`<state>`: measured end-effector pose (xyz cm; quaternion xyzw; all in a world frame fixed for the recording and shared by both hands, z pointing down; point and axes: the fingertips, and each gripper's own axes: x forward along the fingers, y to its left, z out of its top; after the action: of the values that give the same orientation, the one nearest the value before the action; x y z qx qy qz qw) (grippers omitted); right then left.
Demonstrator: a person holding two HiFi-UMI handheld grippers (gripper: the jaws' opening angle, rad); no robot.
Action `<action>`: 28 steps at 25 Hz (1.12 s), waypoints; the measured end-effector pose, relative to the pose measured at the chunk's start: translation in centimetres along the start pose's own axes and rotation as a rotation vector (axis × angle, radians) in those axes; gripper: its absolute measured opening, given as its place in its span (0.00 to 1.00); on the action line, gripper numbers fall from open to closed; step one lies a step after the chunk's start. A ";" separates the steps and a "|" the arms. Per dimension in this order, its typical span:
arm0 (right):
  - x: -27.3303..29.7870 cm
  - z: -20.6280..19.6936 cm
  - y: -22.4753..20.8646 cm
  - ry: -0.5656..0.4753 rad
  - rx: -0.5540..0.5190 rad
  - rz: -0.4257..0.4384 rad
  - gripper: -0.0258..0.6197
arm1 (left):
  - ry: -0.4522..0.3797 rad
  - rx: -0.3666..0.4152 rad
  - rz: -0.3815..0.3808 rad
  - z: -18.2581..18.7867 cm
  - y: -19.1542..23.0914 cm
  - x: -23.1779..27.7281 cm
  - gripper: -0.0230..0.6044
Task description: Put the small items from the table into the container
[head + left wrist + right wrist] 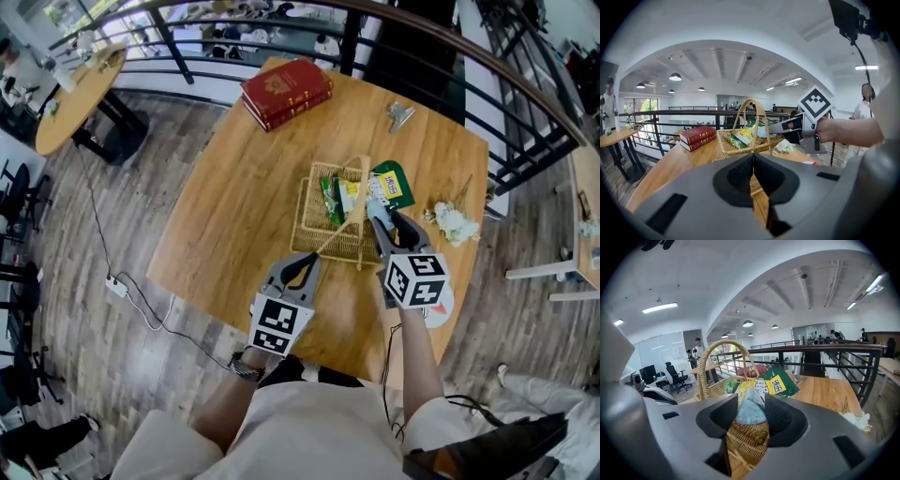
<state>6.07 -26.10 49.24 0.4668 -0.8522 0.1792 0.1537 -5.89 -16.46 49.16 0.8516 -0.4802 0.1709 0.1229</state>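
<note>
A wicker basket (314, 214) with an arched handle (362, 202) stands mid-table and holds snack packets, yellow (349, 195) and green (331, 200). My left gripper (315, 260) is shut on a strip of the basket's near rim (754, 184). My right gripper (376, 212) is over the basket's right edge, shut on a pale blue packet (750, 409) just above the wicker rim (747, 442). A dark green packet with a yellow label (393, 183) leans over the basket's far right corner. The left gripper view shows the right gripper (772, 127) reaching into the basket (726, 143).
Two red books (286, 91) lie at the table's far side, with a metal clip (400, 114) to their right. A white crumpled tuft (456, 224) rests near the right edge. A red and white object (441, 310) shows below my right gripper. Black railing rings the table.
</note>
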 end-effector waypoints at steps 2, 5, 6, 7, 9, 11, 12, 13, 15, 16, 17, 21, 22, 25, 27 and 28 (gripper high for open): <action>0.1 -0.3 0.1 0.012 -0.011 -0.003 0.31 | 0.001 0.000 0.000 0.0 0.1 -0.1 0.05; 0.0 -0.5 0.1 0.017 -0.042 -0.011 0.31 | 0.000 0.000 0.003 0.0 0.1 -0.3 0.05; 0.0 -0.4 0.2 0.014 -0.047 -0.012 0.31 | 0.000 0.002 0.004 -0.1 0.1 -0.3 0.05; 0.0 -0.4 0.3 0.011 -0.047 -0.010 0.31 | -0.001 0.003 0.004 -0.1 0.1 -0.4 0.05; -0.2 -0.2 0.4 0.005 -0.046 -0.010 0.31 | -0.001 0.004 0.004 -0.2 0.1 -0.6 0.05; -0.4 0.0 0.6 -0.001 -0.048 -0.015 0.31 | -0.005 0.005 0.003 -0.1 0.0 -0.8 0.05; -0.6 0.1 0.7 -0.004 -0.049 -0.018 0.31 | -0.008 0.006 0.003 0.0 0.0 -0.9 0.05; -0.8 0.2 0.8 -0.007 -0.052 -0.020 0.31 | -0.011 0.006 0.004 0.1 0.0 -1.0 0.05; -1.3 0.5 1.1 -0.014 -0.056 -0.024 0.31 | -0.018 0.006 0.006 0.2 0.1 -1.2 0.05; -1.6 0.5 1.2 -0.019 -0.055 -0.028 0.31 | -0.021 0.007 0.007 0.3 0.0 -1.4 0.05; -2.0 0.5 1.2 -0.021 -0.052 -0.033 0.31 | -0.023 0.009 0.008 0.3 0.0 -1.5 0.05; -3.9 0.2 1.2 -0.027 -0.056 -0.071 0.31 | -0.035 0.023 0.006 1.0 -0.5 -1.9 0.05; -4.4 0.2 1.3 -0.030 -0.063 -0.076 0.31 | -0.040 0.028 0.006 1.2 -0.6 -2.0 0.05; -5.6 0.2 2.0 -0.044 -0.074 -0.072 0.31 | -0.050 0.045 0.005 1.6 -0.9 -2.4 0.05; -6.5 0.0 2.3 -0.048 -0.072 -0.068 0.31 | -0.059 0.057 0.001 1.8 -1.3 -2.4 0.05; -7.1 0.0 2.3 -0.052 -0.071 -0.069 0.31 | -0.067 0.063 -0.001 2.0 -1.4 -2.5 0.05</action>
<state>7.74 -19.68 45.86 0.4948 -0.8451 0.1315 0.1542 -5.48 -14.58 46.22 0.8604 -0.4781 0.1574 0.0799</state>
